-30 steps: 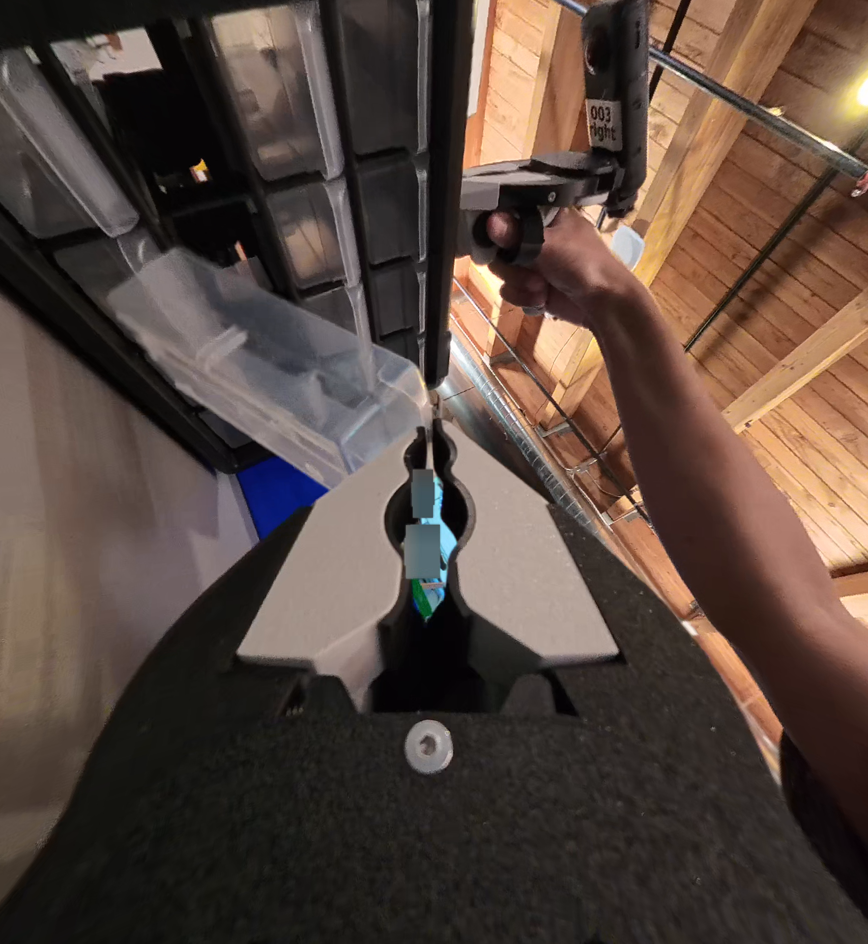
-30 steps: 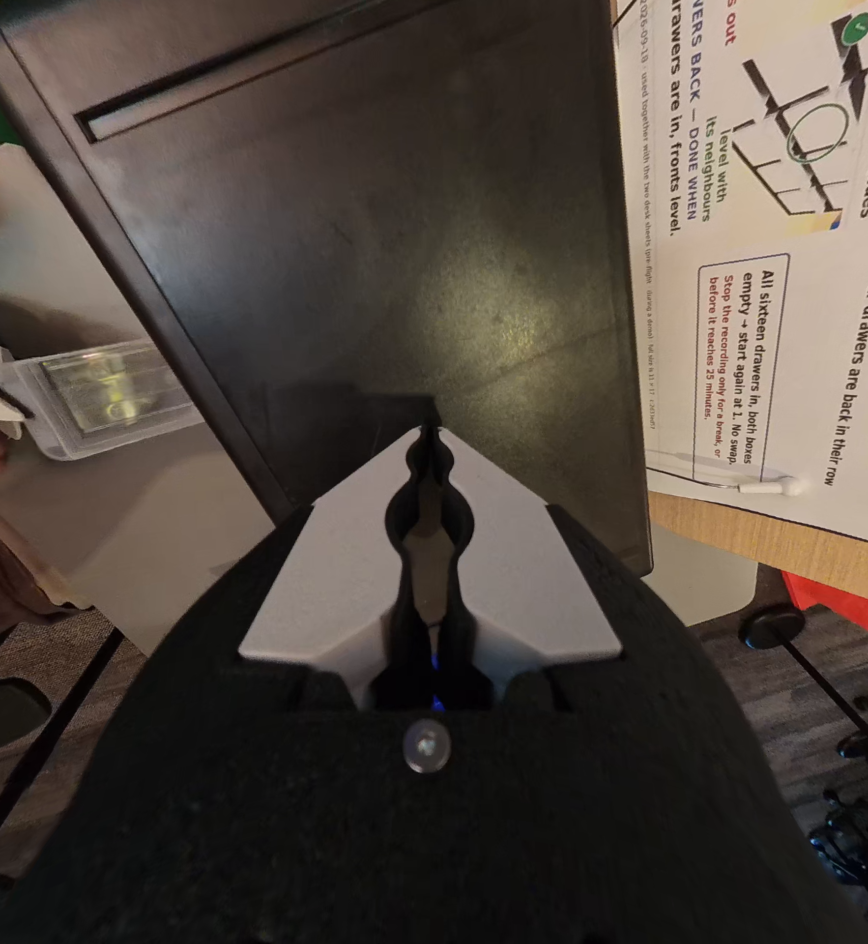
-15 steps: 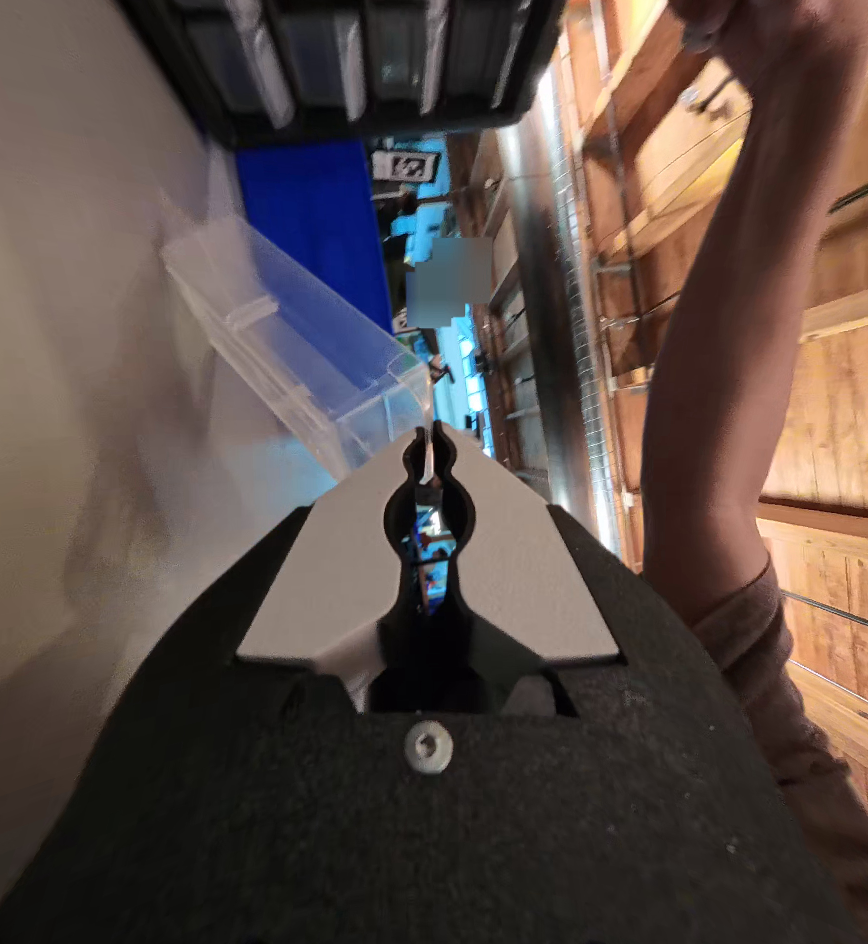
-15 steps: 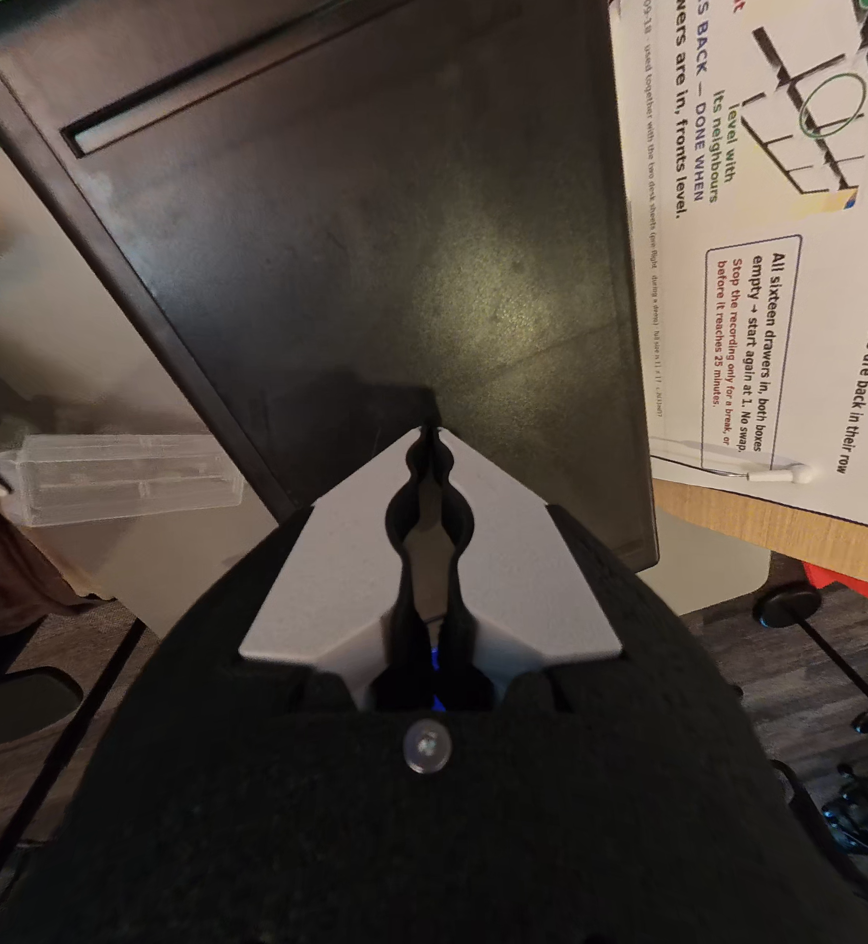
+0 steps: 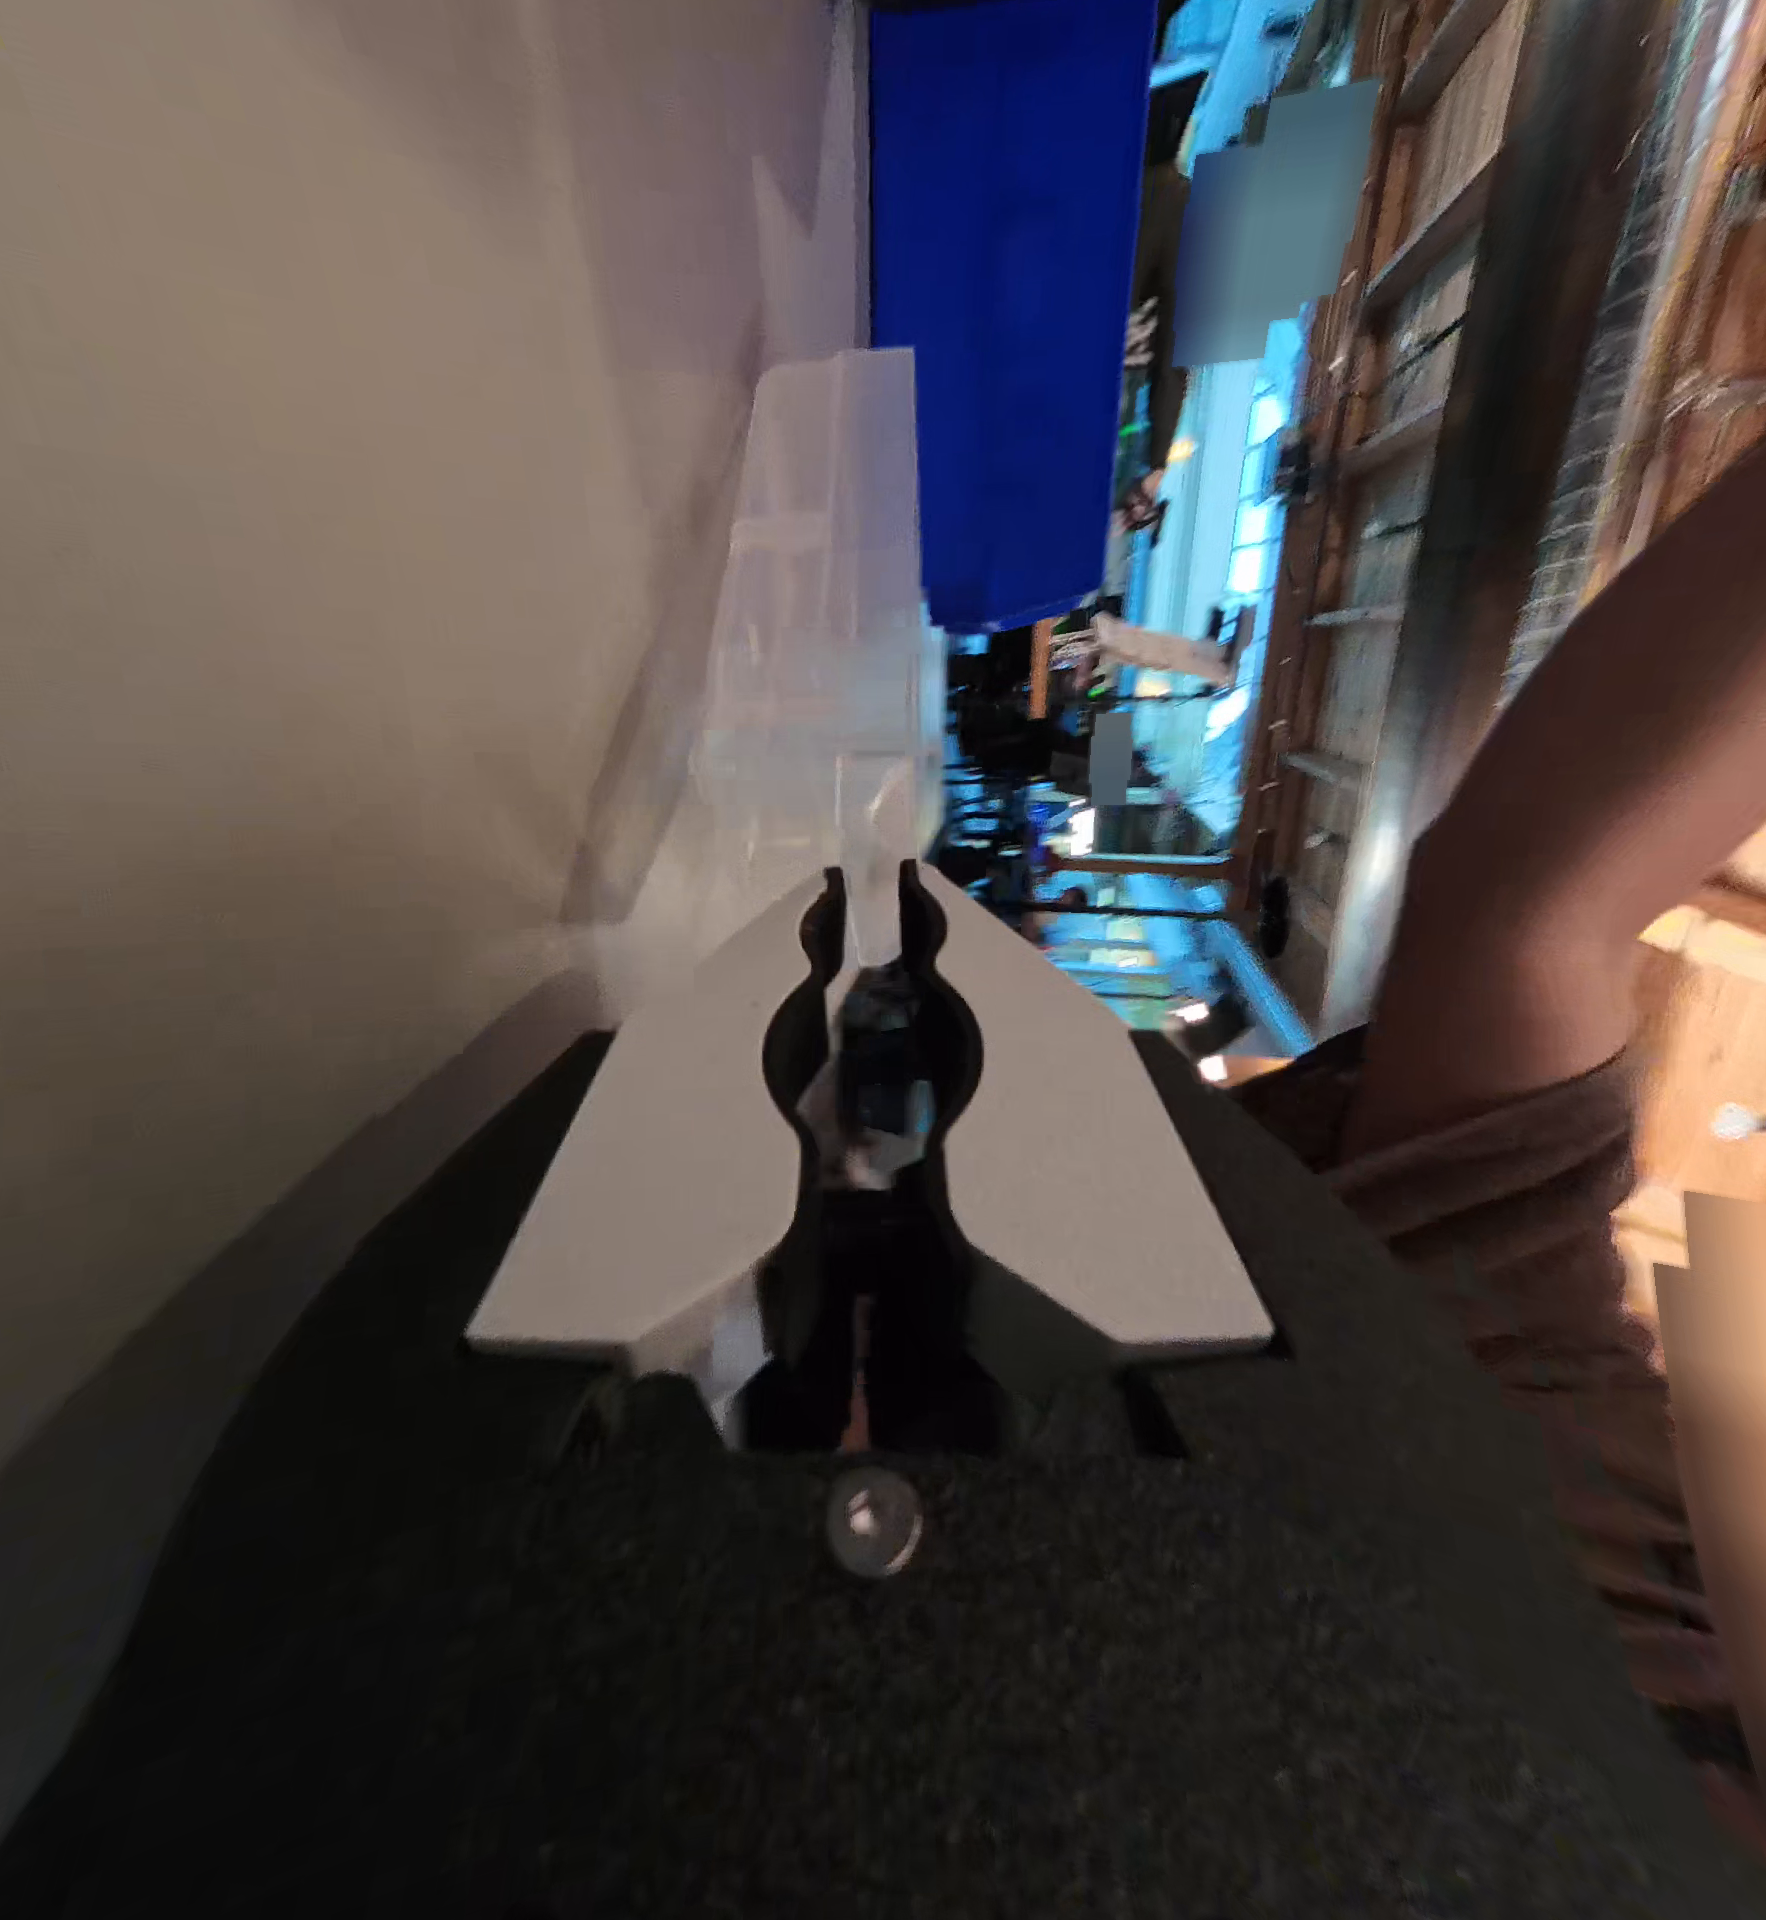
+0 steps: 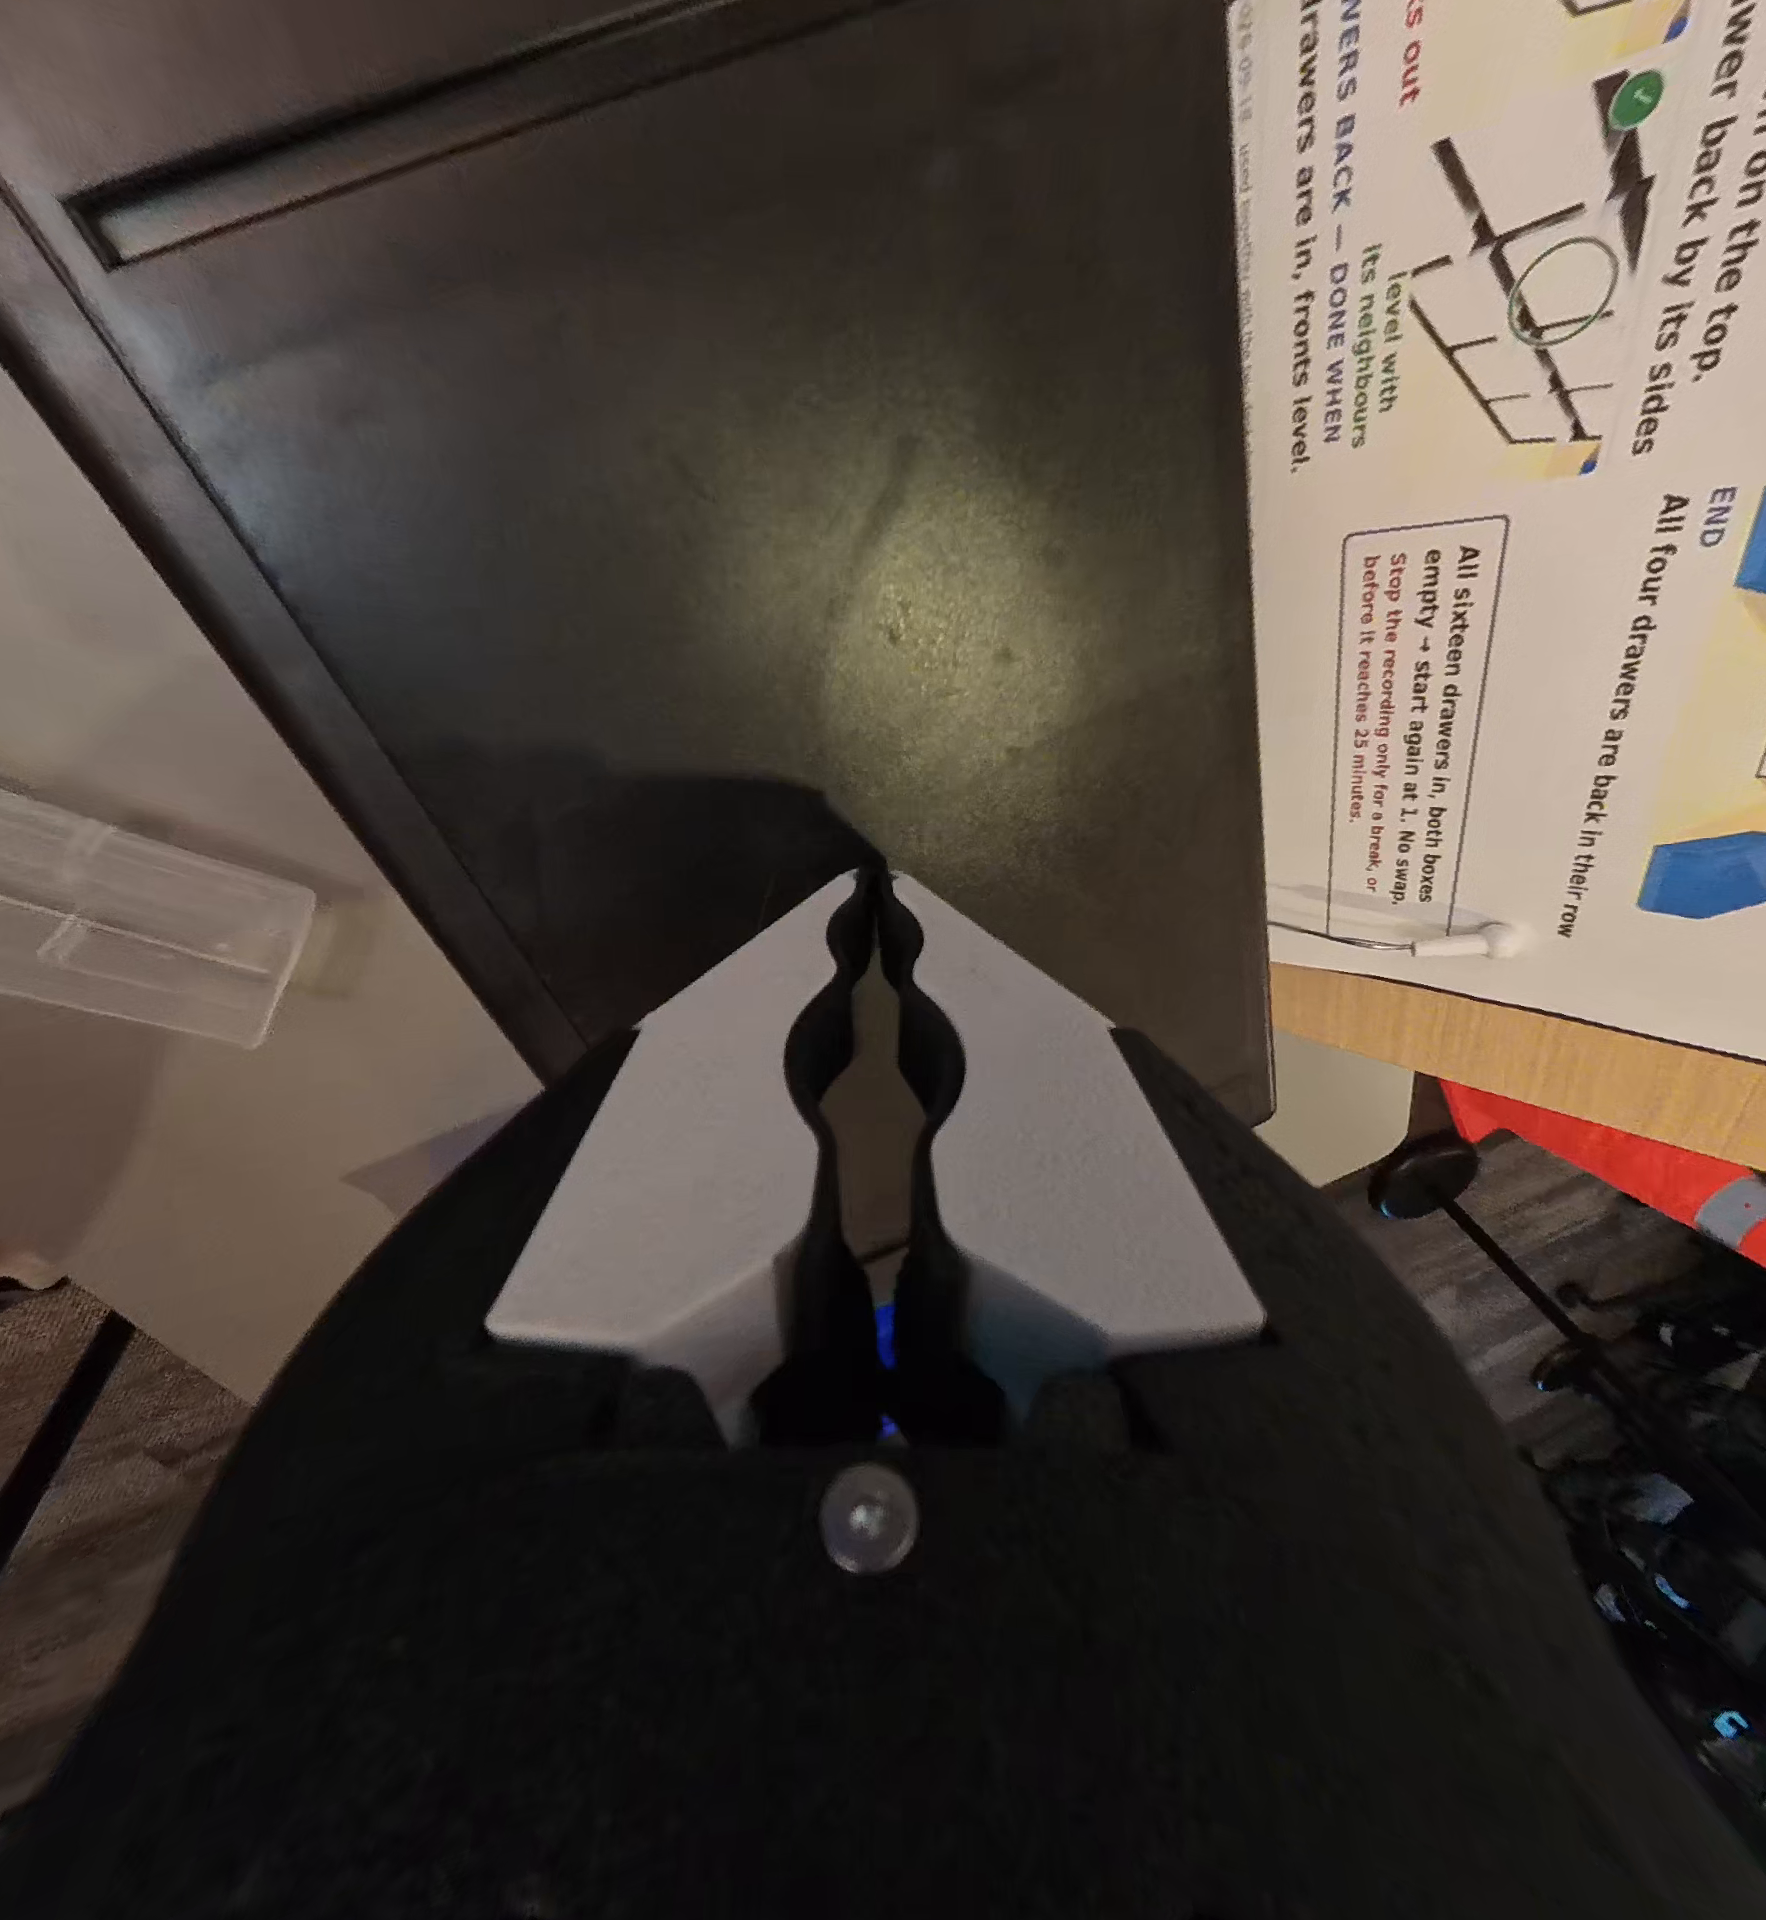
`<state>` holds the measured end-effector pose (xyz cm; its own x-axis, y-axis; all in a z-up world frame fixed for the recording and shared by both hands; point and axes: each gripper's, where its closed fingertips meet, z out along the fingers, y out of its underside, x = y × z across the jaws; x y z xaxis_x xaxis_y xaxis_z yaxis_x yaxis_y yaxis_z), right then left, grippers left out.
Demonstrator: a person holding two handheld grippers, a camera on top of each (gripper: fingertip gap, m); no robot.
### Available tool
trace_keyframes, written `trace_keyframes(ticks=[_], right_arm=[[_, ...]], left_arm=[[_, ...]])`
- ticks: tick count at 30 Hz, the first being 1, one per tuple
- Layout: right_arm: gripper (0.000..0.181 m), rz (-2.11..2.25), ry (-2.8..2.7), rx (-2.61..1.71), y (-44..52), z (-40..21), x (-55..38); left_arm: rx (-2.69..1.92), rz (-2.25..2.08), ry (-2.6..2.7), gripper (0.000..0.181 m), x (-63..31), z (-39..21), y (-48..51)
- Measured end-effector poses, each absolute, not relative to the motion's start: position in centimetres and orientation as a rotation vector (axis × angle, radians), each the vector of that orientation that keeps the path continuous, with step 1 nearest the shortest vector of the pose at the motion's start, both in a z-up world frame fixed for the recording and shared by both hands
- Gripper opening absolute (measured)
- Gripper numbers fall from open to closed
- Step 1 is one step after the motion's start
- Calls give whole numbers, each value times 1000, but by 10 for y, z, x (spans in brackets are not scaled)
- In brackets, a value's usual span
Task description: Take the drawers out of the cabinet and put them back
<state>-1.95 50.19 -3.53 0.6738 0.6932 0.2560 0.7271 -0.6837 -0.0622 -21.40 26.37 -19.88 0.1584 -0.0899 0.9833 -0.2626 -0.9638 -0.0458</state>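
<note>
My left gripper (image 5: 871, 891) is shut on the front lip of a clear plastic drawer (image 5: 822, 623) and holds it out over a pale surface, away from the cabinet, which is out of the left wrist view. The drawer is blurred. It also shows in the right wrist view (image 6: 100, 914), at the left edge beside the cabinet. My right gripper (image 6: 871, 879) is shut and empty, with its tips against the flat top of the black cabinet (image 6: 754, 468).
A pale table surface (image 5: 287, 520) fills the left. A blue panel (image 5: 1004, 312) stands behind the drawer. A person's arm (image 5: 1585, 831) crosses on the right. A printed instruction sheet (image 6: 1544, 520) lies on a wooden board right of the cabinet. Cables (image 6: 1637, 1455) lie below.
My left gripper has pulled the clear drawer clear of the cabinet and swung it away, so the cabinet has left its view. My right gripper stays on the cabinet top.
</note>
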Motion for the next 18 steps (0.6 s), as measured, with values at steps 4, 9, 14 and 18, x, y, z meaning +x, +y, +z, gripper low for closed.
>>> trace_keyframes(ticks=[4, 9, 14, 18], right_arm=[[0, -347, -1099, -2588, 517, -35, -20], [0, -312, -1074, -2432, 505, -24, -24], [46, 288, -1318, -2101, 401, -12, -126], [70, 323, -1653, -2003, 314, -94, -167]], left_arm=[[2462, 1781, -654, 30, -222, -210, 269], [2596, 1699, -867, 46, -234, -207, 280], [3046, 1342, -1381, 50, -263, -204, 326], [3282, 1079, -1792, 51, -270, -185, 349]])
